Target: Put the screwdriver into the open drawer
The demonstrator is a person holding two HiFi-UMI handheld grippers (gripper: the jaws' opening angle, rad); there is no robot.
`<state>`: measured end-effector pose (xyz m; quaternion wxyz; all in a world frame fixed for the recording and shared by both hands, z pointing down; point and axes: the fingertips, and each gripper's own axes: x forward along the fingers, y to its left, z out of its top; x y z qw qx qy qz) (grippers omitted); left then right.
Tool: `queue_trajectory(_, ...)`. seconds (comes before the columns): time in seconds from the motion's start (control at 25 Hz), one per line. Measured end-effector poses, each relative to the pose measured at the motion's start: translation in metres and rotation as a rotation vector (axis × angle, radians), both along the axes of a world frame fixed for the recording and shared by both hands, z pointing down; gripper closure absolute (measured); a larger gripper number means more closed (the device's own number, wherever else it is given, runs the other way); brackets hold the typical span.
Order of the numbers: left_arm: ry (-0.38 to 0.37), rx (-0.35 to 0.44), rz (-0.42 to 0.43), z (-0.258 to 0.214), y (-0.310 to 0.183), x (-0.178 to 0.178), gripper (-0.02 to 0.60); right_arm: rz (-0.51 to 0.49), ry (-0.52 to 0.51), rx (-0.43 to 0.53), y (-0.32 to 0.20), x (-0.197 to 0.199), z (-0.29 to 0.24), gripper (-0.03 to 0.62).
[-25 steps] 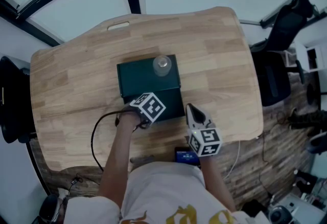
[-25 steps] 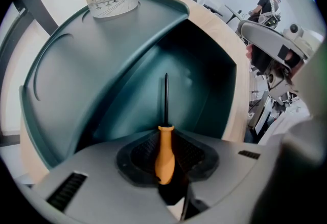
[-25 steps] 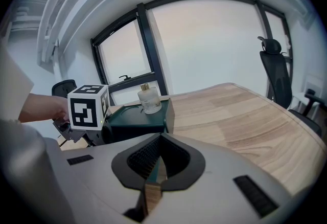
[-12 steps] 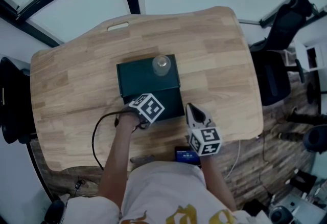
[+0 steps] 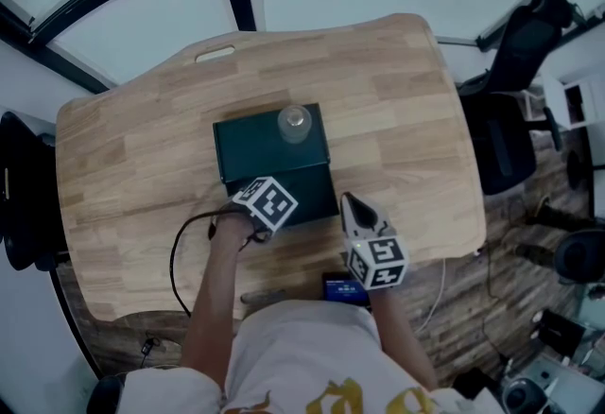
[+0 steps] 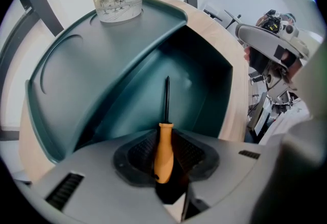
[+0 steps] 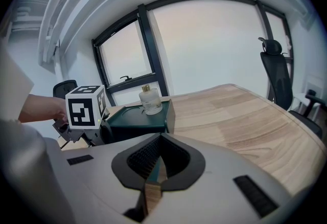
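Observation:
My left gripper [image 6: 164, 155] is shut on the orange handle of the screwdriver [image 6: 163, 149]. The black shaft points forward and down into the open drawer [image 6: 207, 90] of a dark green box [image 6: 97, 69]. From the head view the left gripper [image 5: 276, 199] hovers over the drawer [image 5: 319, 187] at the box's [image 5: 250, 146] near side. My right gripper [image 5: 355, 211] is just right of the drawer, above the wooden table [image 5: 406, 110], with its jaws closed on nothing. In the right gripper view that gripper [image 7: 155, 169] faces the box [image 7: 140, 116] from the side.
A clear glass bottle [image 5: 294, 122] stands on the box's top at the far right corner. A black cable [image 5: 178, 251] loops on the table at the left. A small dark device [image 5: 345, 287] lies at the near edge. An office chair [image 5: 515, 110] stands off the table's right.
Hardly anything: the head view shifts slightly, and the left gripper stays over the drawer with the screwdriver in it. The right gripper has not moved.

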<state>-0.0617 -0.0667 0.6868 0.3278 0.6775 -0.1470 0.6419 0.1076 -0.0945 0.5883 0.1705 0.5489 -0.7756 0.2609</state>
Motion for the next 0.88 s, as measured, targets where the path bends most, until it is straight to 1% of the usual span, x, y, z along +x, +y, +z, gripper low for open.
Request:
queue_trajectory(0.16, 0.017, 0.011, -0.015, -0.005, -0.001, -0.001, 0.503, 0.0, 0.001, 0.005, 0.001, 0.0, -0.001, 0.599)
queue_trajectory(0.32, 0.059, 0.058, -0.034, -0.014, -0.008, 0.003, 0.505, 0.002, 0.0, 0.007, 0.002, 0.001, -0.004, 0.599)
queue_trajectory(0.44, 0.094, 0.121, -0.08, -0.023, -0.02, 0.002, 0.505, -0.002, -0.002, 0.017, 0.001, -0.001, -0.007, 0.599)
queue_trajectory(0.52, 0.105, 0.186, -0.123, -0.035, -0.036, -0.007, 0.505, 0.001, -0.001, 0.018, 0.002, 0.0, -0.008, 0.599)
queue_trajectory(0.56, 0.116, 0.199, -0.15, -0.04, -0.04, -0.011, 0.505, 0.003, 0.0, 0.019, 0.002, 0.0, -0.009, 0.599)
queue_trajectory(0.64, 0.167, 0.205, -0.217, -0.05, -0.043, -0.011, 0.512, 0.002, 0.0, 0.024, 0.002, 0.001, -0.01, 0.599)
queue_trajectory(0.68, 0.201, 0.219, -0.245, -0.054, -0.045, -0.009, 0.537, 0.001, 0.001, 0.026, 0.003, 0.001, -0.011, 0.599)
queue_trajectory(0.72, 0.229, 0.237, -0.264, -0.058, -0.047, -0.007, 0.578, 0.0, 0.001, 0.029, 0.003, 0.0, -0.012, 0.599)
queue_trajectory(0.8, 0.261, 0.264, -0.284, -0.063, -0.049, -0.008, 0.581, -0.005, 0.0, 0.035, 0.003, -0.002, -0.014, 0.599)
queue_trajectory(0.88, 0.287, 0.298, -0.287, -0.068, -0.048, -0.009, 0.581, -0.011, 0.001, 0.041, 0.004, -0.003, -0.017, 0.599)
